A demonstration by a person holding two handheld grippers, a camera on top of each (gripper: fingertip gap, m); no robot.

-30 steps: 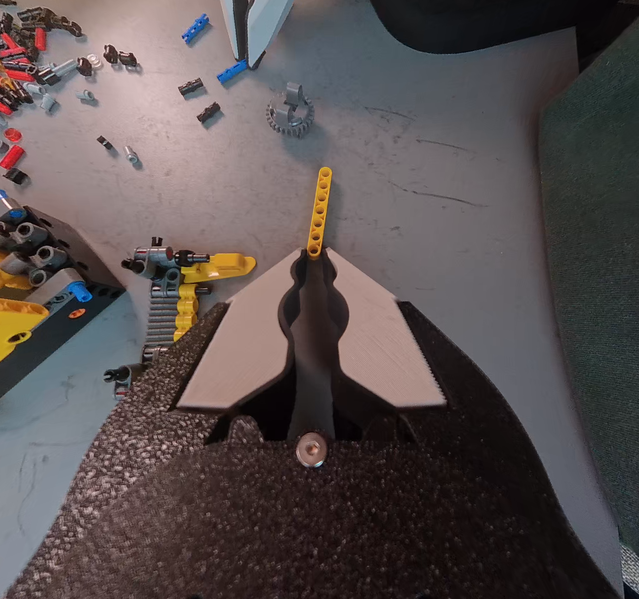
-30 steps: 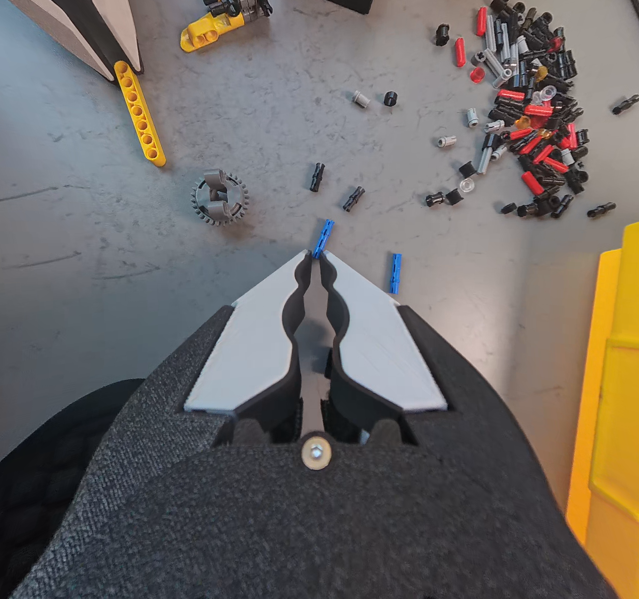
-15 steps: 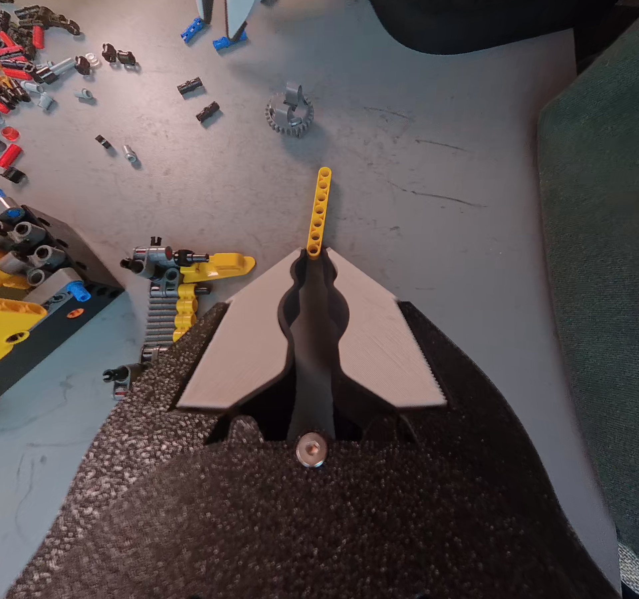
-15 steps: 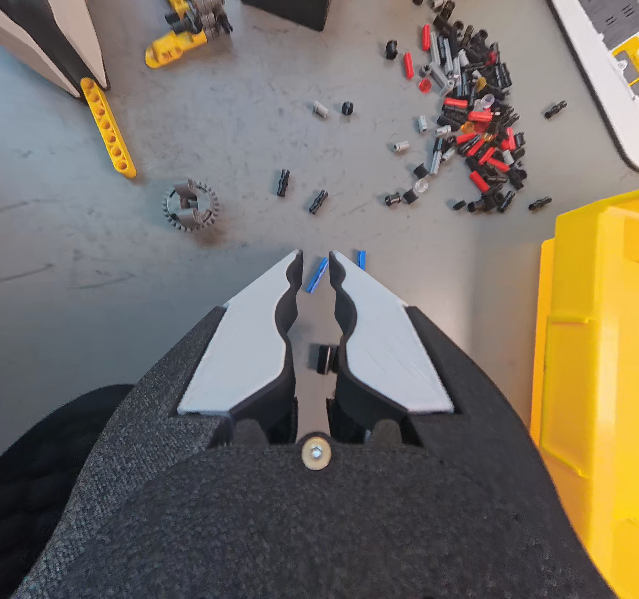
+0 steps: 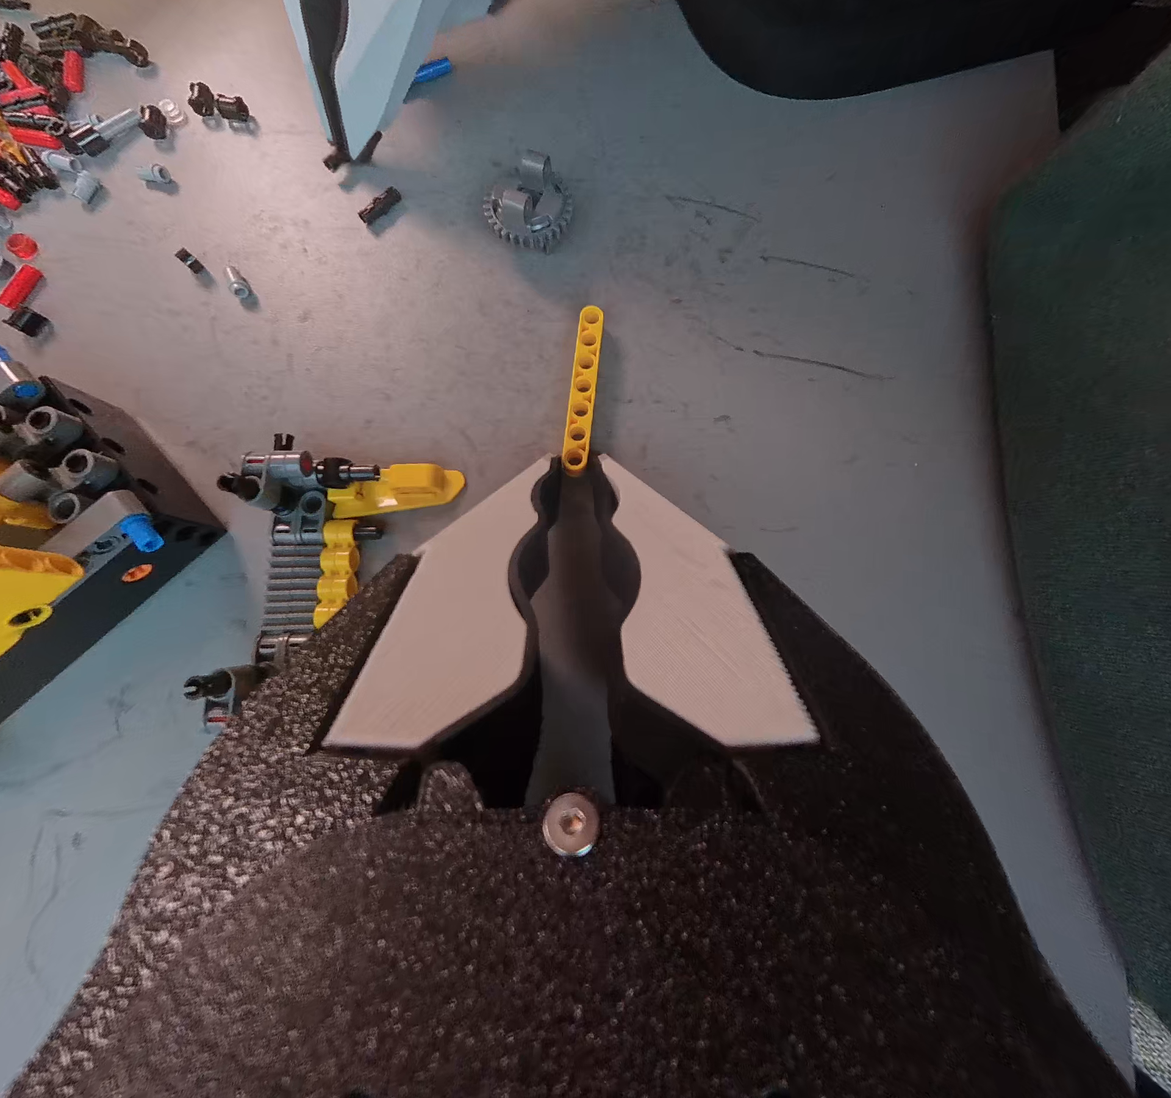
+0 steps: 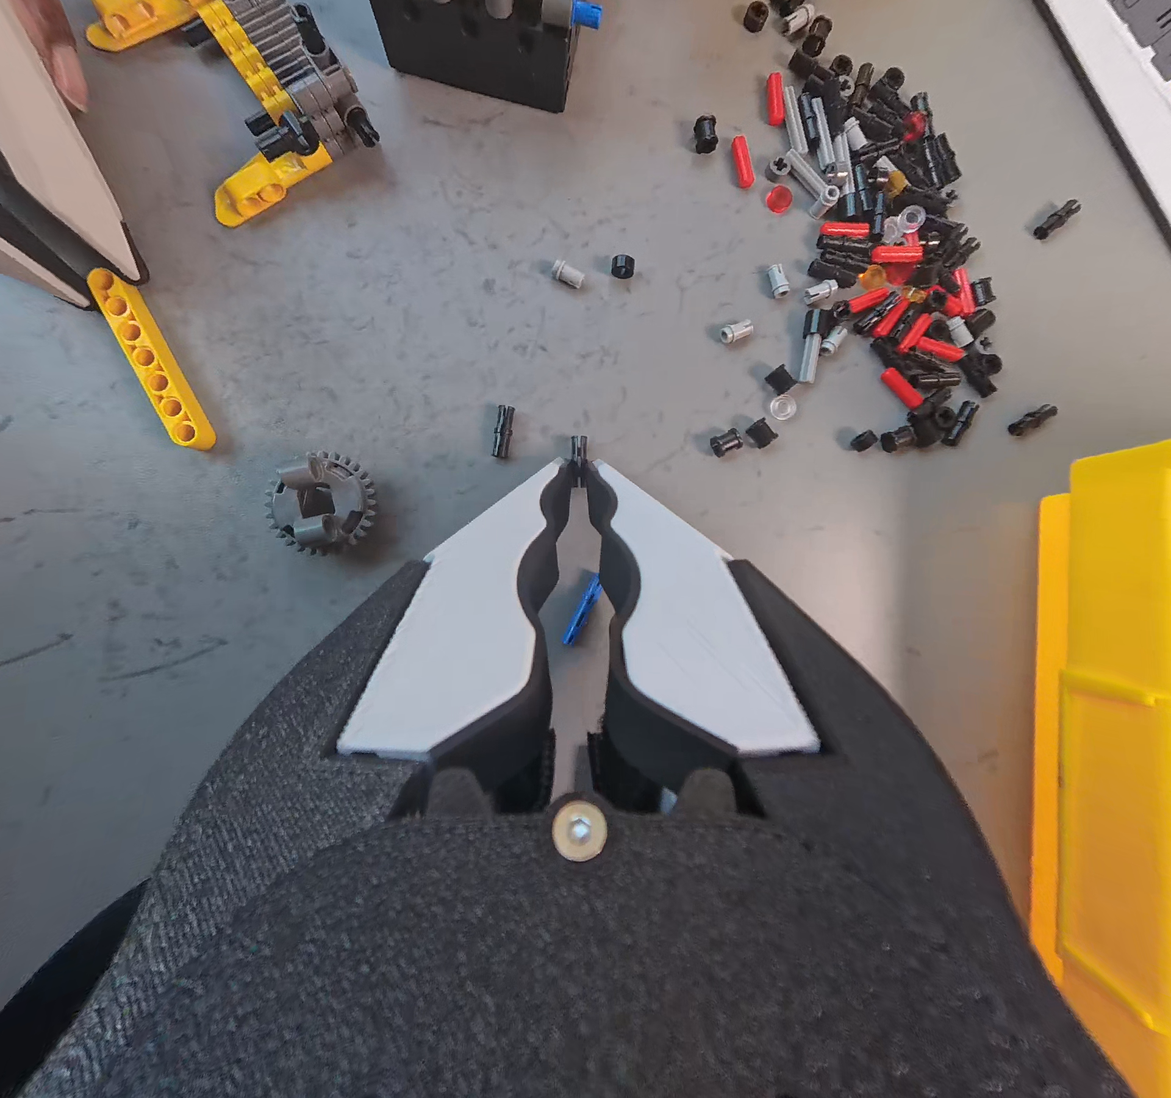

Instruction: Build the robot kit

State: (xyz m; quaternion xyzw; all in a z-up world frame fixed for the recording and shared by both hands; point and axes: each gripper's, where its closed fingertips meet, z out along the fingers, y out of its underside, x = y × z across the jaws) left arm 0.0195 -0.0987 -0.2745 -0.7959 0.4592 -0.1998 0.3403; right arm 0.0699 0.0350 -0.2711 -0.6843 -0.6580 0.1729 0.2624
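Note:
My left gripper (image 5: 575, 465) is shut on the near end of a yellow beam with holes (image 5: 584, 383), which points away over the grey table. The beam (image 6: 152, 358) and the left gripper (image 6: 89, 282) also show at the left of the right wrist view. My right gripper (image 6: 578, 465) is shut on a small black pin (image 6: 578, 448) at its tips. In the left wrist view the right gripper (image 5: 345, 142) comes down from the top with the pin (image 5: 336, 158). A blue pin (image 6: 583, 608) lies on the table under the right fingers.
A grey gear (image 6: 320, 503) and a second black pin (image 6: 504, 430) lie close by. A pile of red, black and grey pins (image 6: 887, 256) lies to the right, and a yellow bin (image 6: 1109, 687) stands at the right edge. A black block model (image 6: 481, 22) and a yellow-grey assembly (image 6: 253, 53) stand at the back. One gripper's finger ends stand about 15 cm off the other's.
My right gripper opened and let go of the blue pin, moved forward past it and shut on a black pin. My left gripper has stayed still with the yellow beam.

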